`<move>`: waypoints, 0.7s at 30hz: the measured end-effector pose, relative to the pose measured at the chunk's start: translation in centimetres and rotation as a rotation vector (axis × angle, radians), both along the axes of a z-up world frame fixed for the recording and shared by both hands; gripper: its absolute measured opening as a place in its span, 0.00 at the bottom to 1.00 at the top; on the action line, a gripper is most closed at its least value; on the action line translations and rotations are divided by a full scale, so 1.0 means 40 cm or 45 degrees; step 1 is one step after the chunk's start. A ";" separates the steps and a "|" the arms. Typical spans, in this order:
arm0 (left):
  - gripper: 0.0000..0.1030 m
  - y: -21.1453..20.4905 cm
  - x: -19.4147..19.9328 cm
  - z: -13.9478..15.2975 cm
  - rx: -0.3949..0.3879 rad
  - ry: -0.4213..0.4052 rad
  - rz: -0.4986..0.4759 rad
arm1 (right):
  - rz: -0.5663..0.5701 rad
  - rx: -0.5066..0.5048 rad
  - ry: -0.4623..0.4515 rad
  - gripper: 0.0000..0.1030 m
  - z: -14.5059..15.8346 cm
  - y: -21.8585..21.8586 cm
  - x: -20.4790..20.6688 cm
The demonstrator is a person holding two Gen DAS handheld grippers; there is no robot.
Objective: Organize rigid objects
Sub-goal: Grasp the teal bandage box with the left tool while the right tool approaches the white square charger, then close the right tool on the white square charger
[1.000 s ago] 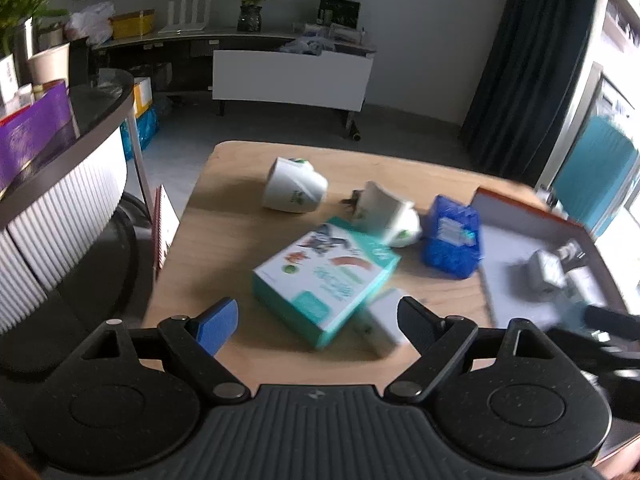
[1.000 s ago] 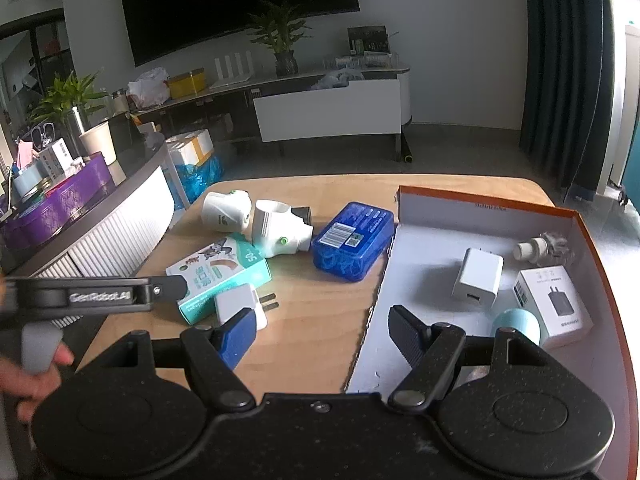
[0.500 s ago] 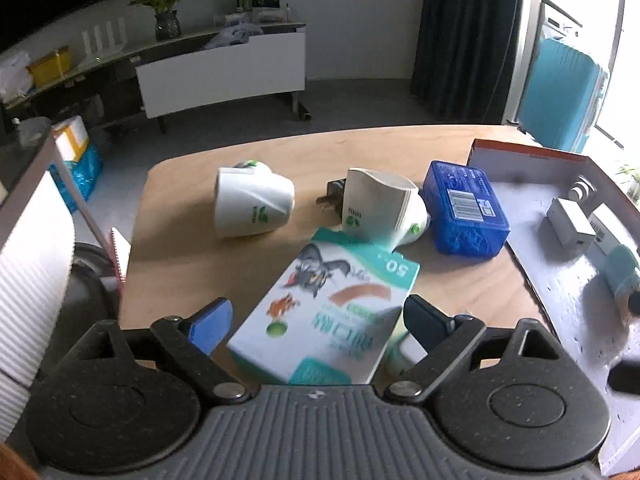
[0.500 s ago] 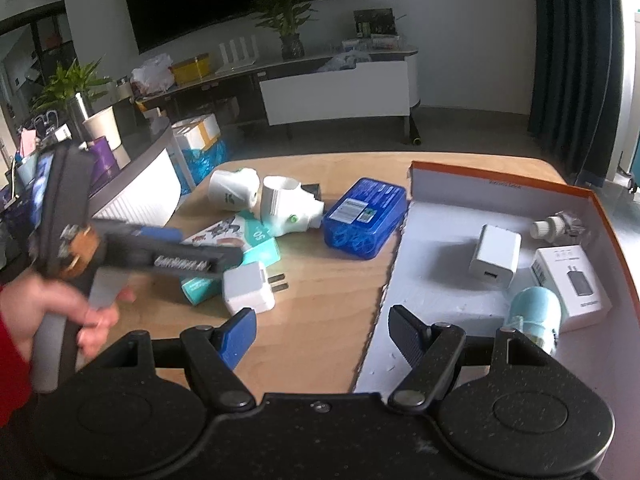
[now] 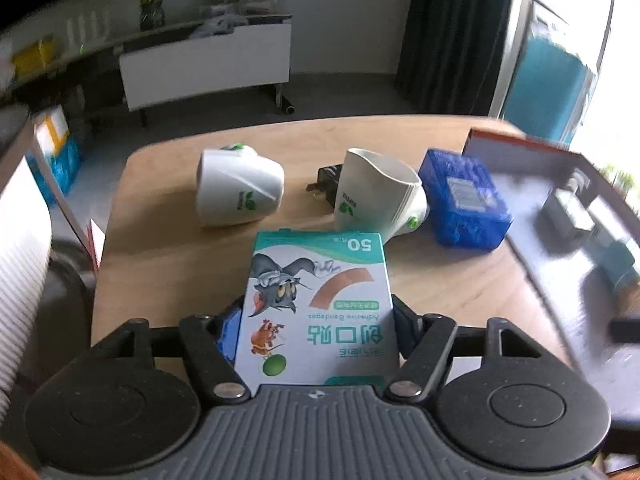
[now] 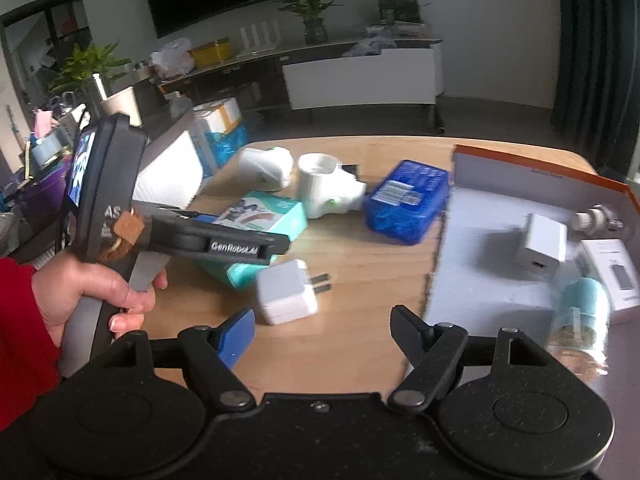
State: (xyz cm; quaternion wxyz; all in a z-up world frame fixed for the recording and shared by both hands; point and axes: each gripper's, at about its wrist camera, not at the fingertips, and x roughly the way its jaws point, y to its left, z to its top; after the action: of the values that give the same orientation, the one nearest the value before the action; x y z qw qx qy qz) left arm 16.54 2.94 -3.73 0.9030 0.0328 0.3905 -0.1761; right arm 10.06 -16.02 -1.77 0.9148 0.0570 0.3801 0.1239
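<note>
So the wooden table [image 5: 168,248] has an open cardboard box [image 6: 500,272] on its right side. The left gripper [image 5: 316,320] just closed in on the bandage box [image 5: 320,300], looks clamped though it's blurry. The right gripper [image 6: 322,328] is spread, opening wider, nothing in it, above the white charger [image 6: 284,292].

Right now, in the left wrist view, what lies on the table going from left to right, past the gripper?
White mug-shaped plug-in → bandage box between the left gripper's fingers → second white plug-in → blue plastic case → orange-rimmed tray.
</note>
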 end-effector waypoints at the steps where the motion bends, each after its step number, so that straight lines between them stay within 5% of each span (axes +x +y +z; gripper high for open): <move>1: 0.69 0.009 -0.007 0.005 -0.017 0.002 0.011 | 0.012 -0.008 0.004 0.88 -0.004 0.011 0.009; 7: 0.69 0.067 -0.074 0.058 -0.063 -0.028 0.104 | 0.199 -0.088 0.056 0.88 -0.032 0.074 0.085; 14: 0.69 0.101 -0.127 0.079 -0.097 -0.058 0.205 | 0.191 -0.115 0.124 0.88 -0.070 0.102 0.161; 16: 0.69 0.096 -0.132 0.079 -0.101 -0.063 0.221 | 0.183 -0.157 0.121 0.84 -0.070 0.119 0.161; 17: 0.69 0.096 -0.133 0.078 -0.111 -0.059 0.226 | 0.181 -0.171 0.113 0.72 -0.072 0.122 0.160; 19: 0.69 0.097 -0.137 0.076 -0.115 -0.055 0.256 | 0.179 -0.158 0.109 0.66 -0.072 0.116 0.154; 20: 0.69 0.101 -0.140 0.076 -0.120 -0.055 0.265 | 0.167 -0.160 0.102 0.51 -0.067 0.116 0.149; 21: 0.69 0.101 -0.144 0.077 -0.128 -0.053 0.276 | 0.146 -0.172 0.089 0.52 -0.062 0.116 0.142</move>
State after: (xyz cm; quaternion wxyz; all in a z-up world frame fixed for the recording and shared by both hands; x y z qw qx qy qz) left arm 10.79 6.98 -0.66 0.9251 -0.0513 0.3637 -0.0963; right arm 15.73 -11.39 -4.24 0.8943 -0.0224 0.4218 0.1479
